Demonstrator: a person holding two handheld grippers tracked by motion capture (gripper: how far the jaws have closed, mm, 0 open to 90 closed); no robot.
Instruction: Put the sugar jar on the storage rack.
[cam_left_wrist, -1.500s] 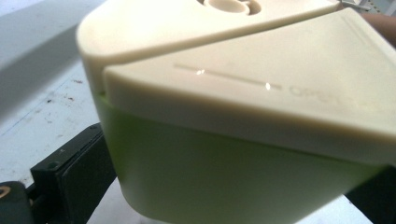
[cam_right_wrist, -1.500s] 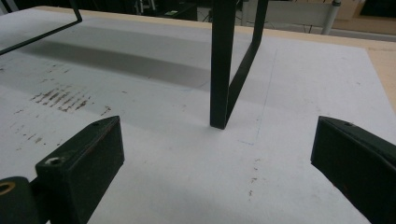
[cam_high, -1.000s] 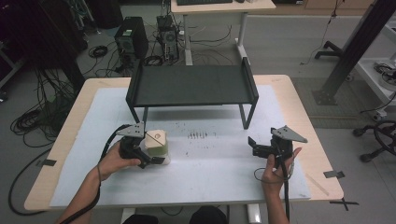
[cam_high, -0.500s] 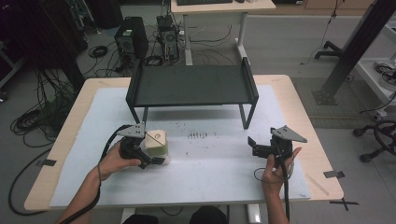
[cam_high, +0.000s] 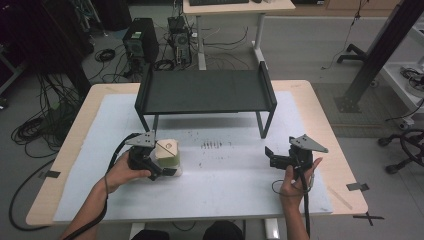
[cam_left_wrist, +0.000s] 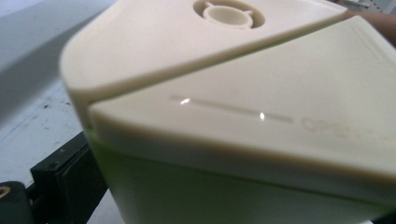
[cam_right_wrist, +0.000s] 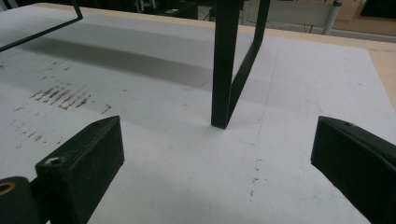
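Observation:
A cream plastic container with a lid stands on the white mat at the left of the table. My left gripper is shut on it from the left side. In the left gripper view the container sits right against the camera, its lid split by a diagonal seam with a round boss on top, and one black jaw shows at the lower left. At the right of the table a hand holds my right gripper just above the mat. Its jaws stand wide open with nothing between them, pointing at the shelf's front right leg.
A black metal shelf on thin legs spans the back middle of the table. A white mat with dark scuff marks covers the wooden table. Cables, computers and a desk are on the floor behind.

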